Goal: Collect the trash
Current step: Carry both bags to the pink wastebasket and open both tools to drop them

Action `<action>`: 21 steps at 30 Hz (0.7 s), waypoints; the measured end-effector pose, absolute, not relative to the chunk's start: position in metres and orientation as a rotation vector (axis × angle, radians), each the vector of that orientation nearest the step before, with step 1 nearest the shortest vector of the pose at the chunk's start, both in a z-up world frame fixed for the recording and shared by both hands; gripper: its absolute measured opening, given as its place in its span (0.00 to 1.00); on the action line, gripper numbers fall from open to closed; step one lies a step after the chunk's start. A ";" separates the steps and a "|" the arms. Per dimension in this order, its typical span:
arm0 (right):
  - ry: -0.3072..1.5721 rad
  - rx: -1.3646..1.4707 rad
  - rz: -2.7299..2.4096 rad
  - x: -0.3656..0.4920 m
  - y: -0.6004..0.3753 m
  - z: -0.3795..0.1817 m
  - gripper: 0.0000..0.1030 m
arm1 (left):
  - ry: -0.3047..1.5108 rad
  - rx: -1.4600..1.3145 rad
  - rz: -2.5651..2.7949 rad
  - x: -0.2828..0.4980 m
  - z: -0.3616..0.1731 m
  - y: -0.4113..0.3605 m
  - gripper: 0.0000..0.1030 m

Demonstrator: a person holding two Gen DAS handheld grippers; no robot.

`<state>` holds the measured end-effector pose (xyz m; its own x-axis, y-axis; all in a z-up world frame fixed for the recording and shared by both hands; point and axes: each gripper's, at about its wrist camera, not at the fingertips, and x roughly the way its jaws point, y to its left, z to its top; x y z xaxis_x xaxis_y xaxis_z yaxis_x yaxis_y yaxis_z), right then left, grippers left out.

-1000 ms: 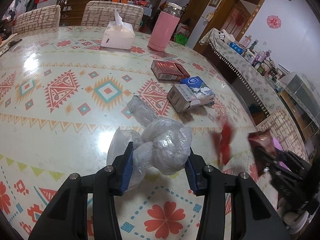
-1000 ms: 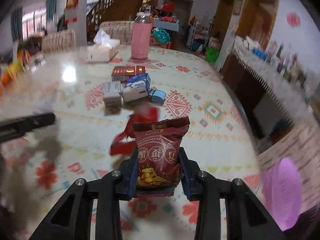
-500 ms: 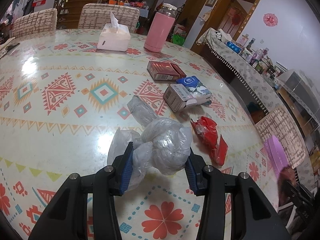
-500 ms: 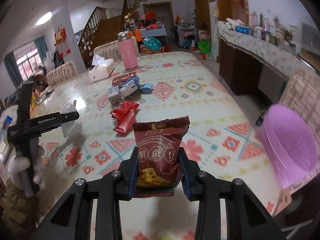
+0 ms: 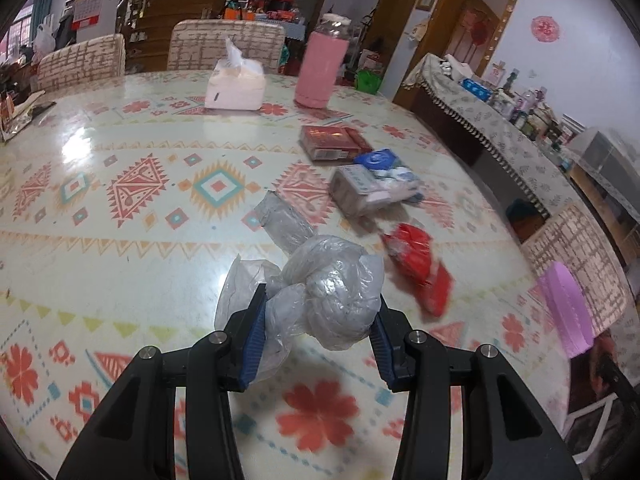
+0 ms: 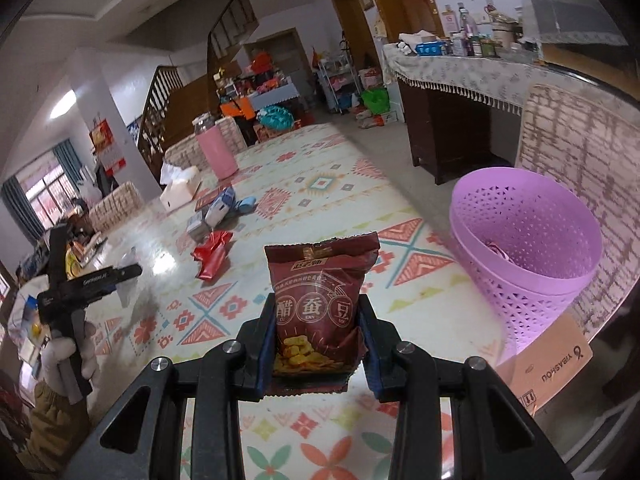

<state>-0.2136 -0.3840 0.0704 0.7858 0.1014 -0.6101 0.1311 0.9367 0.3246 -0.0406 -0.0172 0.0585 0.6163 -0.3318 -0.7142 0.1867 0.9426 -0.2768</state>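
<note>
My left gripper [image 5: 318,346] is shut on a knotted clear plastic bag [image 5: 332,286] and holds it above the patterned table [image 5: 120,240]. My right gripper [image 6: 318,346] is shut on a dark red snack packet [image 6: 320,296], upright, above the table's right end. A purple perforated bin [image 6: 532,248] stands just right of the packet, beyond the table edge; it also shows in the left wrist view [image 5: 564,308]. A crumpled red wrapper [image 5: 420,268] lies on the table to the right of the plastic bag, and shows in the right wrist view [image 6: 212,254].
Small boxes and a blue tissue pack [image 5: 372,184], a red box [image 5: 332,142], a white tissue box [image 5: 236,88] and a pink bottle [image 5: 320,68] stand farther back. Chairs ring the table. A cardboard box [image 6: 548,364] sits below the bin.
My right gripper has swung right with the snack packet, bringing the purple bin close beside it. My left gripper has held nearly still with the plastic bag.
</note>
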 end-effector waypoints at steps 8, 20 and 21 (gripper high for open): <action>0.663 0.425 0.003 -0.219 -0.402 0.057 0.38 | 0.812 -0.100 -0.394 -0.075 0.092 -0.062 0.43; 0.622 0.469 -0.075 -0.240 -0.461 0.056 0.38 | 0.824 0.008 -0.619 -0.092 0.113 -0.175 0.43; 0.619 0.471 -0.083 -0.242 -0.466 0.057 0.39 | 0.829 0.014 -0.646 -0.092 0.116 -0.189 0.43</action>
<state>-0.2418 -0.4661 0.0567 0.8148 0.0641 -0.5762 0.2131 0.8912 0.4005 -0.0923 -0.1890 0.1158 0.4966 -0.5281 -0.6889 0.5390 0.8097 -0.2321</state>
